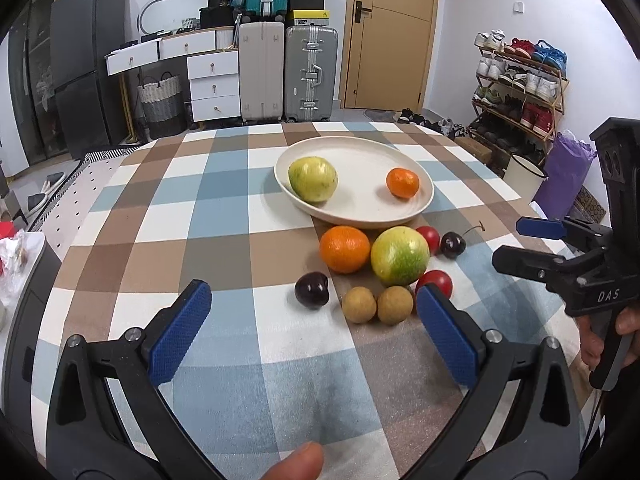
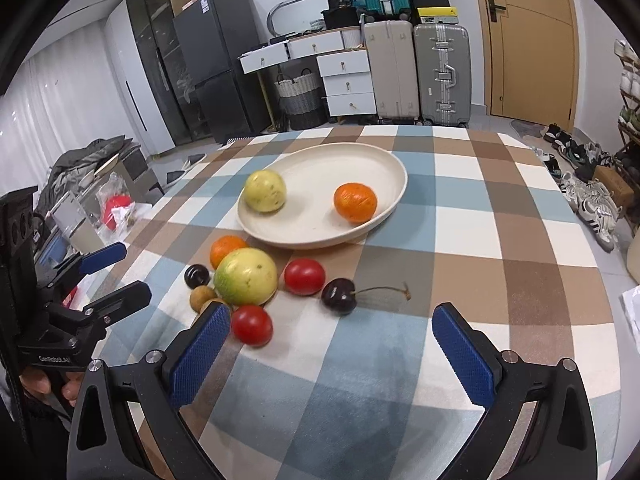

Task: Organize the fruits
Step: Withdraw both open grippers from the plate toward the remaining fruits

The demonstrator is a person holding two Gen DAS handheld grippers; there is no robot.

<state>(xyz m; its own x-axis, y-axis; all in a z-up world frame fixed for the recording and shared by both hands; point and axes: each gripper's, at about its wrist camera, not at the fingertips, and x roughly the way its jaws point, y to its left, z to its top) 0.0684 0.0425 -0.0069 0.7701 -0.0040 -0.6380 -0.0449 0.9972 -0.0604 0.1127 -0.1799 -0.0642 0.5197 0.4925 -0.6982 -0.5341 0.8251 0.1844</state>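
Observation:
A cream plate on the checked tablecloth holds a green-yellow guava and a small orange. In front of it lie an orange, a second guava, two red tomatoes, two dark cherries and two brown longans. My left gripper is open just short of the longans. My right gripper is open near a tomato and the stemmed cherry.
The tablecloth covers a round table. Behind it stand suitcases, white drawers, a dark fridge and a wooden door. A shoe rack is at the right. A thumb shows at the bottom.

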